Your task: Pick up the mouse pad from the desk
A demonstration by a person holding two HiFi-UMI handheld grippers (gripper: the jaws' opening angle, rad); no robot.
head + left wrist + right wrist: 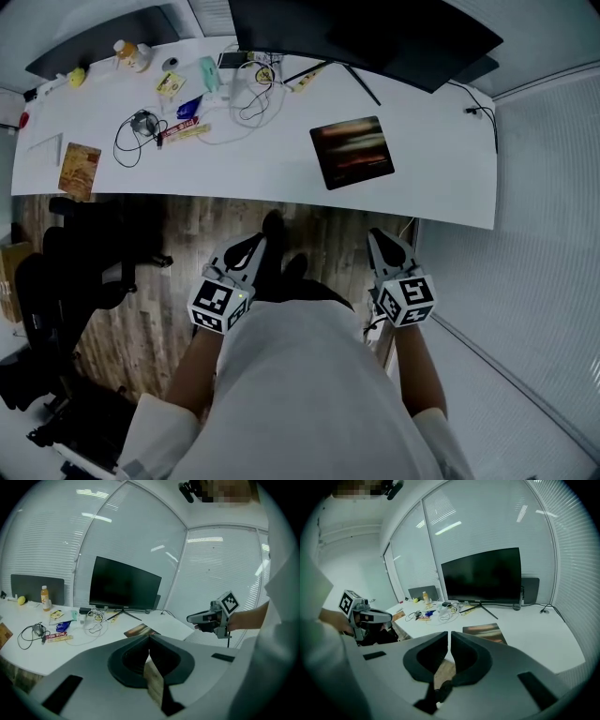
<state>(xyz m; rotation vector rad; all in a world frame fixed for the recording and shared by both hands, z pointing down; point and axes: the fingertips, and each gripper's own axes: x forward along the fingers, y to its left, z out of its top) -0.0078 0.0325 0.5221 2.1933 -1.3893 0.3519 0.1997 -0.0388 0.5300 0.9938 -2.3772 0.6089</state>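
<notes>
The mouse pad (352,150) is a dark rectangle with a blurred orange-brown print, lying flat on the white desk (441,187) in front of the monitor, right of centre. It also shows in the left gripper view, mouse pad (140,630), and in the right gripper view, mouse pad (484,631). My left gripper (255,242) and right gripper (377,234) hang over the wooden floor, short of the desk's near edge, pointing toward it. Both are shut with nothing between the jaws: left gripper (149,638), right gripper (449,633). Neither touches the pad.
A black monitor (375,37) stands behind the pad. Tangled cables (248,98), snack packets (183,127), a bottle (131,54) and a booklet (80,169) lie on the desk's left half. A black office chair (66,272) stands at the left; a blind-covered glass wall (525,262) runs along the right.
</notes>
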